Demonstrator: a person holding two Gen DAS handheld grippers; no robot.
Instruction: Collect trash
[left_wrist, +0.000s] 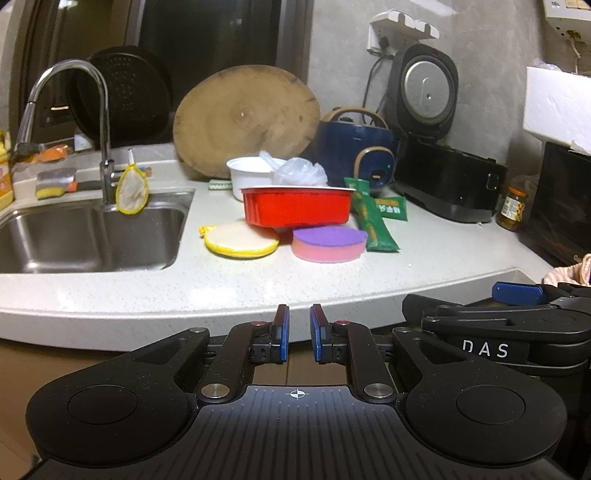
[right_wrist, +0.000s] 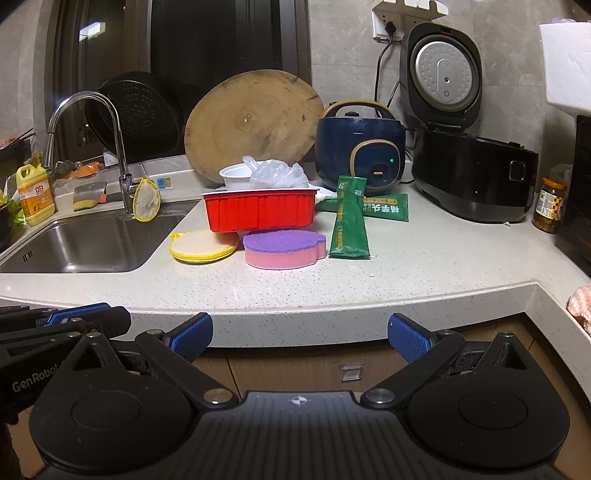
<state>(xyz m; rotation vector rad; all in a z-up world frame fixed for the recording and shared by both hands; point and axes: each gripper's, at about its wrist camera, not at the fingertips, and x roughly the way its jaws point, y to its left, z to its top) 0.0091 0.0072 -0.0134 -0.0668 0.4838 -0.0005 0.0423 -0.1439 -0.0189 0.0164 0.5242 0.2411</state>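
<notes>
Looking over the near edge of the white counter (right_wrist: 424, 266), we hold both tongs in the air, touching nothing. Our left gripper (left_wrist: 299, 332) has its blue pads almost together, with only a thin gap and nothing in it. Our right gripper (right_wrist: 300, 334) has its blue pads wide apart, and nothing sits between them either.

We see the trash in the middle of the counter, well away from both tongs. A red tray (right_wrist: 260, 212) sits there, tipped a little, with one end resting on a yellow round pad (right_wrist: 201, 247). Behind the tray we see a white cup (right_wrist: 236, 177) and a crumpled clear bag (right_wrist: 279, 171). To the right of the tray lie two green packets (right_wrist: 349, 221), one on top of the other. A pink and purple sponge (right_wrist: 284, 248) lies just in front of the tray.

The sink (right_wrist: 92, 243) is on the left. A blue cooker (right_wrist: 360, 147) and a black cooker (right_wrist: 474, 177) with its lid up stand far back on the right.
</notes>
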